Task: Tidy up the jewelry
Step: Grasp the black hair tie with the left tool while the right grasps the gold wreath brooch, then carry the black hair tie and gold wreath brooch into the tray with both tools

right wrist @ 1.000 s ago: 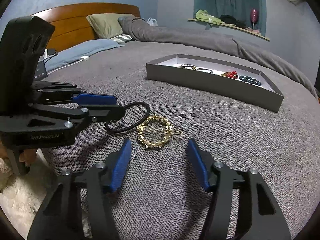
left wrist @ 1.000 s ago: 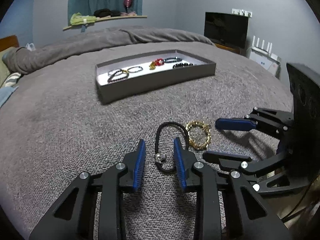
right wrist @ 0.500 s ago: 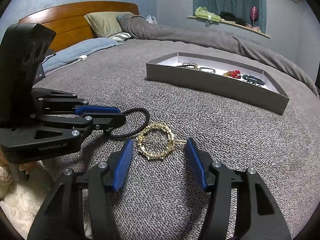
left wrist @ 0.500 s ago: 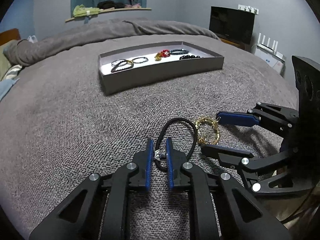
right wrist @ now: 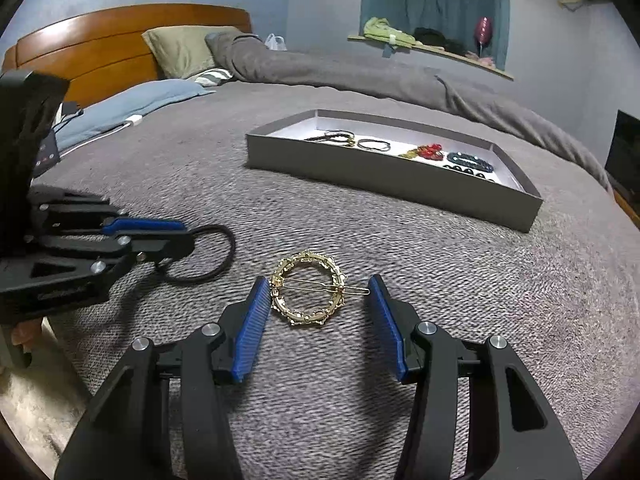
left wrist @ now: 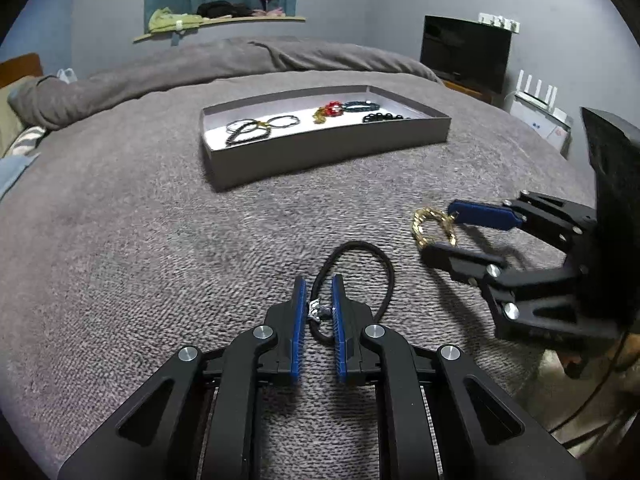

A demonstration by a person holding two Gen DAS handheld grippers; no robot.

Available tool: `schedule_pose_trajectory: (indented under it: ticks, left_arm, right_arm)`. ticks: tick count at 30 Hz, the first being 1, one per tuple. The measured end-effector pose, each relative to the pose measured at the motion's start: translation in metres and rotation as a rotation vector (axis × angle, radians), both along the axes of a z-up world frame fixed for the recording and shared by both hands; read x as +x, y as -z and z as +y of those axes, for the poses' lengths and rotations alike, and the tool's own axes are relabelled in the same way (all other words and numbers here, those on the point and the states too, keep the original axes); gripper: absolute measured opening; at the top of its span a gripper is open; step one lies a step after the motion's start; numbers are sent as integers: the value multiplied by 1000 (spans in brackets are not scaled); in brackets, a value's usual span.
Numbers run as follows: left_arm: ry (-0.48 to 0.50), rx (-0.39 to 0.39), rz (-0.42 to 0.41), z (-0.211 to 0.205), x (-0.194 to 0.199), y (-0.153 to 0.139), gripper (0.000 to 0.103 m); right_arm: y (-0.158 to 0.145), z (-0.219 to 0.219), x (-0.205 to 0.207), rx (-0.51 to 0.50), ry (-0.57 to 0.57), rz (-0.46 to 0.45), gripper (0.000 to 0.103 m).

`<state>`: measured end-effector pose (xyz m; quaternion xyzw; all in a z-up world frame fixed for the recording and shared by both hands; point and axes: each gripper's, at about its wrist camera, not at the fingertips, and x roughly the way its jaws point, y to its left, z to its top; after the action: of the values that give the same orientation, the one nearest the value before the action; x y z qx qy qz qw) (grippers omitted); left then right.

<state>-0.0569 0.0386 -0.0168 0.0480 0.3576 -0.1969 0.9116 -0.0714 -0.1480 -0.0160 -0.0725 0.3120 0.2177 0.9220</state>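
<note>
2 grippers are set over 2 pieces of jewelry on a grey bedspread [left wrist: 120, 240].

The left gripper [left wrist: 318, 300] is nearly closed, its jaws having just been closing, and is clamped on the small metal charm of the black hair tie [left wrist: 372, 258]. The right gripper [right wrist: 318, 308] stands about half open, its jaws having just closed a little; the gold ring clip [right wrist: 308, 286] lies between them, its pin tip just beside the right pad, contact not discernible. Farther off, the grey tray [left wrist: 320, 152] holds several bracelets. No writing can be read. A wooden headboard [right wrist: 100, 52] is shown only in the right wrist view, a dark screen [left wrist: 466, 54] mainly in the left.
</note>
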Motion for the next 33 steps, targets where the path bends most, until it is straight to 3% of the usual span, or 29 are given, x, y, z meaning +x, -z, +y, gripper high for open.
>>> schedule_pose_trajectory:
  ticks: [6,18,26,33]
  left_arm:
    - [6,22,12,-5,2,4,18]
    - [6,-3,-25,-2,-1,-6,13]
    - [22,-17,-103,-5,1,-33,13]
    - [8,-66,-183,0,32,-80,13]
  right_arm:
    - [-2,1,8,-4,-6,8,51]
    - [-15,-16,3,55,4,-28,49]
    - [-43,-34,16,85,21,-65,49]
    - [-75,-51,64,83,69,-126,49]
